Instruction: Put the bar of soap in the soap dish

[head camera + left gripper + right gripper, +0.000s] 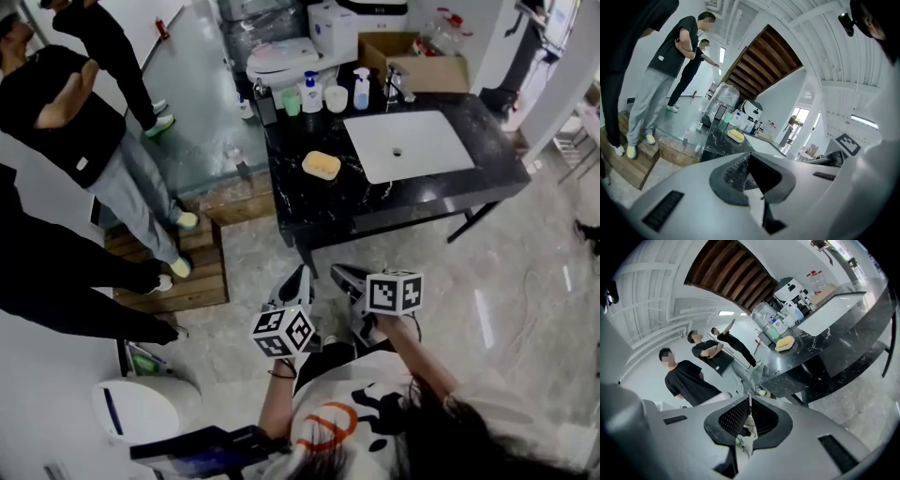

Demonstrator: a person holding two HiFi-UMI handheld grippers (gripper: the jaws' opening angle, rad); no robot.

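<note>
A yellow bar of soap [322, 165] lies on the black marble counter [412, 202], left of the white sink [408, 142]. It seems to rest on a pale shallow dish; I cannot tell for sure. The soap [736, 135] shows small and far in the left gripper view, and the soap [784, 342] equally far in the right gripper view. My left gripper [298, 279] and right gripper [345, 275] hang side by side over the floor, short of the counter's front edge. The left gripper [749, 155] and the right gripper [750, 400] are both shut and hold nothing.
Pump bottles and cups [323, 94] stand along the counter's back edge, with a cardboard box [412, 58] behind the tap. Two people [84, 122] stand at the left by wooden steps [187, 272]. A white toilet [281, 58] sits behind the counter.
</note>
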